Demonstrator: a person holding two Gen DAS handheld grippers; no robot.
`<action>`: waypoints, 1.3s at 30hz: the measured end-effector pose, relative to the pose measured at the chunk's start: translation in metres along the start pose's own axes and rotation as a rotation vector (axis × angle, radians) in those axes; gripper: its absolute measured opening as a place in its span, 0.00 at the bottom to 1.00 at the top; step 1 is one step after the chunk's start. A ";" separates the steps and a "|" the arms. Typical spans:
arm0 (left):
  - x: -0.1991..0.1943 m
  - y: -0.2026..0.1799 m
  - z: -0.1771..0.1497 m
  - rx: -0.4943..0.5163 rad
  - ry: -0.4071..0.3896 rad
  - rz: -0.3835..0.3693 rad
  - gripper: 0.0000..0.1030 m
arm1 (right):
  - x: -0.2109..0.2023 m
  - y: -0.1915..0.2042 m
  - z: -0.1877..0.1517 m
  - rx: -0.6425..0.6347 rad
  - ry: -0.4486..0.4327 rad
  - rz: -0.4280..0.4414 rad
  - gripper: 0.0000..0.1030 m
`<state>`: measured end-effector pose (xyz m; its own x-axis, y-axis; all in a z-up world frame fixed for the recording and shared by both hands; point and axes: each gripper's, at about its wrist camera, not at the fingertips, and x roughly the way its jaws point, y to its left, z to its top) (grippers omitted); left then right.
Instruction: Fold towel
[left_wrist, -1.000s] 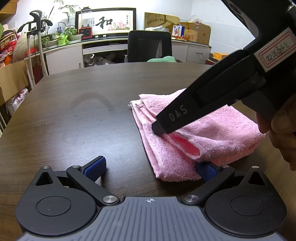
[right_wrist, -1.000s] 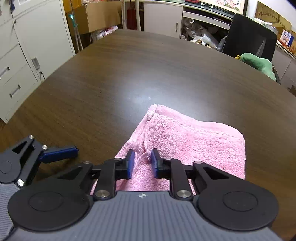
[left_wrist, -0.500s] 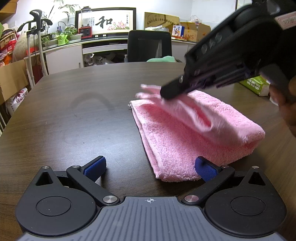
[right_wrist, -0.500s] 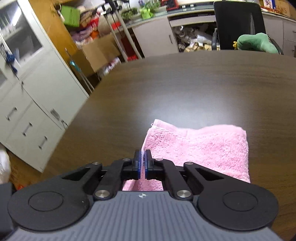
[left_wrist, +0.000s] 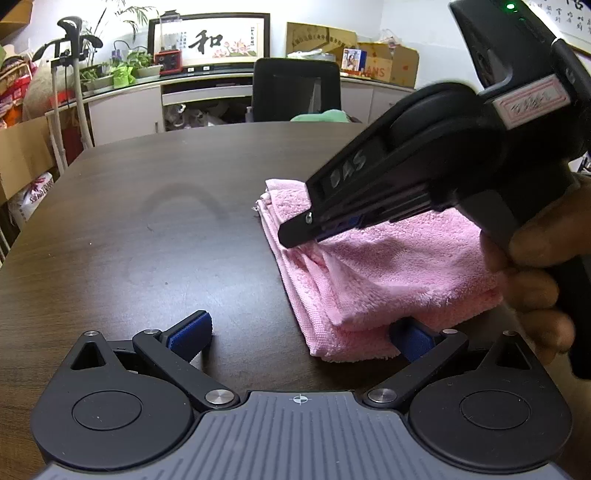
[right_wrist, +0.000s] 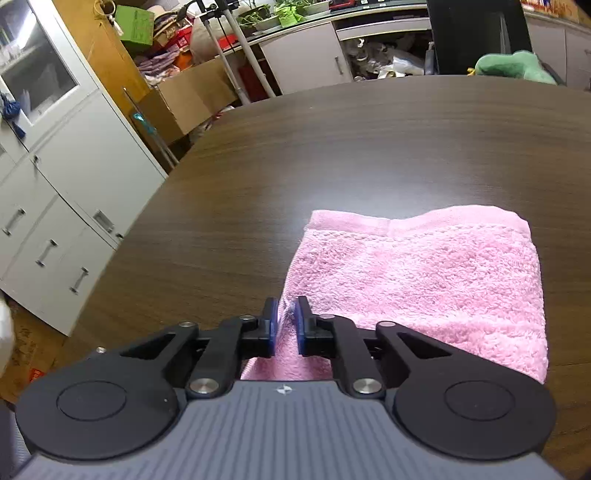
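I am holding my left gripper (left_wrist: 299, 334) low over the dark tabletop (left_wrist: 155, 236), its blue fingers (left_wrist: 190, 334) standing wide apart: the left one is resting over bare wood, while the right one is sitting just against the near corner of the pink towel (left_wrist: 373, 280), partly hidden behind it and pressing on nothing. The towel is lying folded into a thick rectangle on the tabletop, its layered edges facing left in my left view. My right gripper (right_wrist: 285, 325) is reaching down over that towel from the right, and its fingers (right_wrist: 303, 321) have just been opening; they are now standing a narrow gap apart with a ridge of pink cloth between them. The cloth is showing loose in the gap, and I cannot tell whether either pad is touching it. Beyond the fingers the towel is spreading flat away to the right, its far hem lying slightly wavy on the wood.
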<state>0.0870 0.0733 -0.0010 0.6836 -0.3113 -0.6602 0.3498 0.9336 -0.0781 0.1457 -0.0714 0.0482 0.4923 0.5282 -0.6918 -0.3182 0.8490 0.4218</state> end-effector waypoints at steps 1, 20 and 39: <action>0.000 0.000 0.000 0.000 0.001 -0.001 1.00 | -0.006 -0.001 0.001 0.004 -0.003 0.017 0.21; -0.019 0.018 0.006 -0.035 -0.079 0.010 1.00 | -0.105 -0.120 -0.042 0.192 -0.164 0.331 0.55; -0.022 -0.026 -0.009 0.093 -0.090 -0.164 0.72 | -0.101 -0.115 -0.059 0.084 -0.194 0.346 0.71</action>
<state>0.0570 0.0571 0.0086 0.6659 -0.4760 -0.5745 0.5156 0.8501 -0.1068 0.0850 -0.2230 0.0353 0.5139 0.7689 -0.3805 -0.4289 0.6144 0.6623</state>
